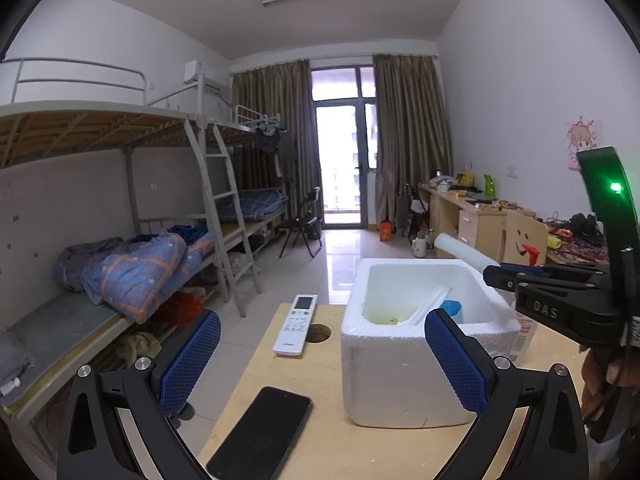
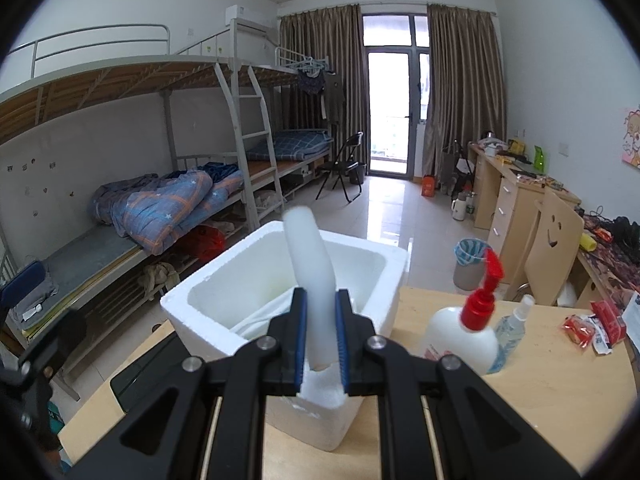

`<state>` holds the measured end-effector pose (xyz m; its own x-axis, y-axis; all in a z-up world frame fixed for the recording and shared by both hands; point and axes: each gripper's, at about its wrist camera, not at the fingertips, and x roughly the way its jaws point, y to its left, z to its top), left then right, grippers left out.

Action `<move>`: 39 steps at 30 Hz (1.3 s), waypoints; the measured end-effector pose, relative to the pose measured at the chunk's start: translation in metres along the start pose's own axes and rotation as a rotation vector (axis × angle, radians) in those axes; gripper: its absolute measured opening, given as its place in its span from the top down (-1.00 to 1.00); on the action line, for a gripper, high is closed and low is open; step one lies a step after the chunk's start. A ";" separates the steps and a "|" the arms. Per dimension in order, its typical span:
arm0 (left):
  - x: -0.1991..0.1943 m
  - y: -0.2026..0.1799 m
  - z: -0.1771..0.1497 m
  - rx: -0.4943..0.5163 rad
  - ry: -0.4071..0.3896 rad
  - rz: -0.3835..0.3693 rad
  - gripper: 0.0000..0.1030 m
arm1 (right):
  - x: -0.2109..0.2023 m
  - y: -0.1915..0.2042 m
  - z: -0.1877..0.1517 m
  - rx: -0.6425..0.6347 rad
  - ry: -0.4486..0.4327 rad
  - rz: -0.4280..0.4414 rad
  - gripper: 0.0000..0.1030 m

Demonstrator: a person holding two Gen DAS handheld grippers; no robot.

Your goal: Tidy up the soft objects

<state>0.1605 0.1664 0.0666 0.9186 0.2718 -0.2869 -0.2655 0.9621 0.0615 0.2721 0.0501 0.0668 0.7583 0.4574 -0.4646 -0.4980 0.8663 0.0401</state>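
A white foam box [image 1: 416, 360] [image 2: 208, 316] stands on a light wooden table [image 1: 320, 432]. Inside it lie a white foam strip [image 1: 432, 304], a blue piece [image 1: 452, 307] and something yellow-green [image 1: 390, 320]. My right gripper [image 2: 322, 316] is shut on a white foam tube [image 2: 310, 256] [image 1: 460, 252], which rises above the box's near wall and bends over its opening. In the left wrist view the right gripper [image 1: 494, 274] comes in from the right, over the box's far right corner. My left gripper [image 1: 320, 344] hangs open in front of the box's left side, with nothing between its blue pads [image 1: 188, 360].
A white remote [image 1: 296, 324] and a black phone [image 1: 260, 434] lie left of the box, near a round hole [image 1: 318, 333] in the table. A red-pump bottle [image 2: 464, 336], a spray bottle [image 2: 512, 324] and red packets [image 2: 596, 324] sit right. Bunk beds stand left, desks right.
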 end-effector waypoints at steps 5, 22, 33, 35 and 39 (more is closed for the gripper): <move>-0.001 0.007 -0.005 -0.009 0.008 0.006 -0.98 | 0.014 0.006 0.005 -0.011 0.017 0.002 0.68; -0.002 0.027 -0.014 -0.041 0.025 0.056 -0.98 | 0.040 0.013 0.010 -0.028 0.034 -0.031 -0.43; -0.022 0.026 -0.016 -0.049 0.017 0.055 -0.98 | -0.003 0.004 0.007 -0.015 -0.022 -0.001 -0.61; -0.031 0.024 -0.017 -0.047 0.010 0.054 -0.98 | -0.012 0.005 0.006 -0.014 -0.029 0.008 -0.67; -0.049 0.019 -0.020 -0.041 0.011 0.054 -0.98 | -0.032 0.003 0.001 0.007 -0.049 0.015 -0.78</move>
<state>0.1046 0.1710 0.0629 0.8992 0.3229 -0.2951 -0.3267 0.9444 0.0378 0.2465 0.0383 0.0828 0.7702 0.4798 -0.4202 -0.5068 0.8604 0.0534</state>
